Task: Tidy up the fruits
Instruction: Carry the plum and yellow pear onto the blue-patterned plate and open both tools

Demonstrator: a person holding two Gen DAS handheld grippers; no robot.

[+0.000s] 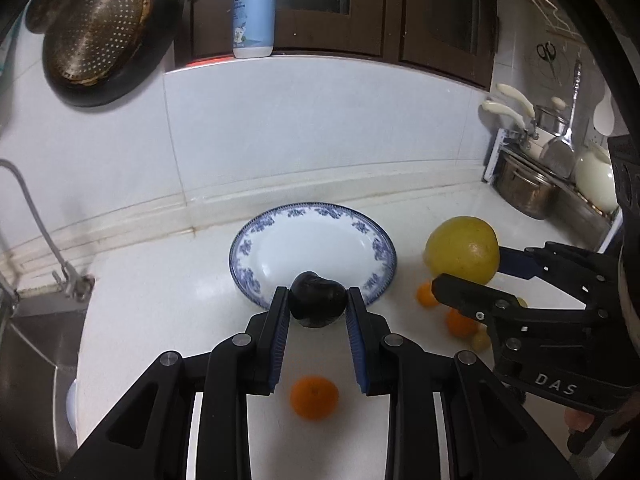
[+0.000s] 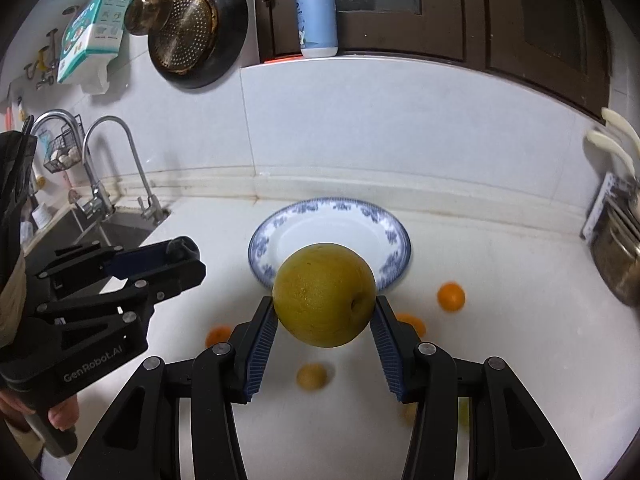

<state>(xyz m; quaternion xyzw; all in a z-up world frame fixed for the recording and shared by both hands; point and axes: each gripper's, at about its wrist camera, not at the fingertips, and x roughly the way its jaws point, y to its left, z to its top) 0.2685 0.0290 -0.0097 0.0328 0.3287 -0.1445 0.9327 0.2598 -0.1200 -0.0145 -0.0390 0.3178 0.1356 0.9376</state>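
Note:
A blue-and-white plate (image 1: 256, 256) lies empty on the white counter by the back wall; it also shows in the right wrist view (image 2: 280, 236). My left gripper (image 1: 318, 300) is shut on a small dark fruit (image 1: 318, 300), held above the plate's near rim. My right gripper (image 2: 325, 308) is shut on a large yellow pear (image 2: 325, 294), held in the air in front of the plate; the pear shows in the left wrist view (image 1: 462, 250). Several small oranges (image 1: 314, 397) (image 2: 451, 296) and small yellow fruits (image 2: 312, 376) lie on the counter.
A sink with taps (image 2: 100, 200) lies at the left. Pots and utensils (image 1: 528, 192) stand at the right. A strainer in a dark pan (image 1: 100, 32) hangs on the wall. A soap bottle (image 1: 254, 12) stands on the ledge.

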